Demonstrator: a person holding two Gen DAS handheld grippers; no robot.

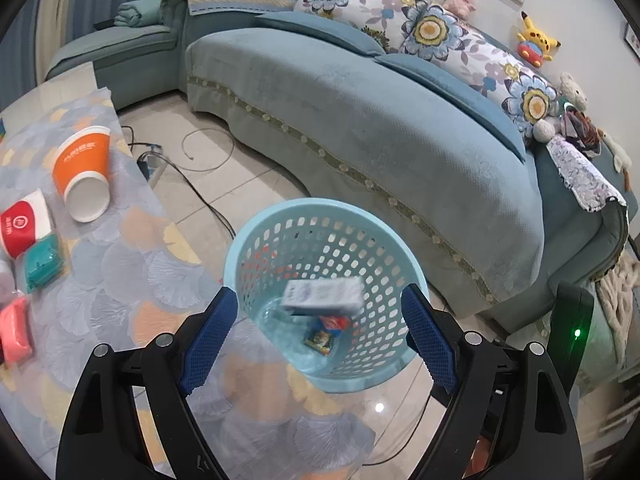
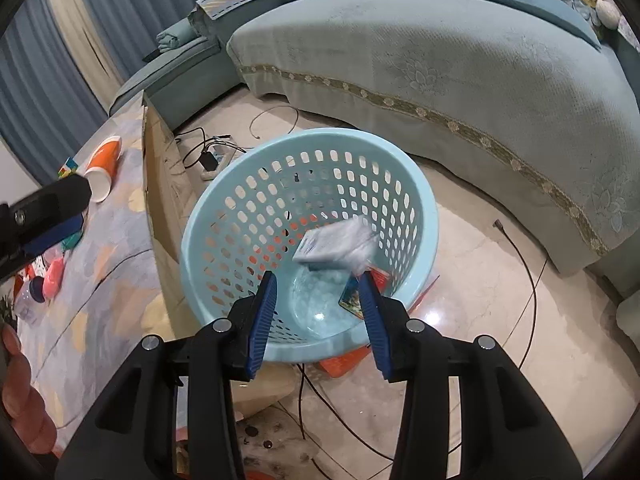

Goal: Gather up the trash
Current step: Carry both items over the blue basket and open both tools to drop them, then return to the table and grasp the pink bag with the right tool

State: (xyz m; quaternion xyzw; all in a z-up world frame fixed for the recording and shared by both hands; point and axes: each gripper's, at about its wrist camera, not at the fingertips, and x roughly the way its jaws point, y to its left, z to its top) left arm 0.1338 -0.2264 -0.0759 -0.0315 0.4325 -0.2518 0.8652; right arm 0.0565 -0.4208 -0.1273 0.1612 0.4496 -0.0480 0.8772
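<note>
Left gripper [image 1: 318,336] is held above the round light-blue perforated plastic basket [image 1: 256,240], jaws spread wide, nothing gripped. Right gripper [image 2: 318,316] is aimed into the same basket [image 2: 208,216], jaws also released and empty.

A small white-and-blue packet [image 1: 322,295] is seen blurred inside the basket, above its floor and touching neither gripper; in the right wrist view the packet [image 2: 334,246] sits just beyond the fingertips. Two small colourful wrappers [image 1: 326,330] are lying on the basket floor.

Trash remaining on the patterned table cloth [image 1: 120,272]: an orange-and-white paper cup [image 1: 84,172] tipped on its side, a red-and-white paper cup [image 1: 26,222] beside it, a teal soft pack [image 1: 42,264] touching the red cup, and a pink soft pack [image 1: 14,330] nearer the edge of view. The basket stands on the tiled floor between the table and the curved teal fabric sofa [image 1: 360,128].
</note>
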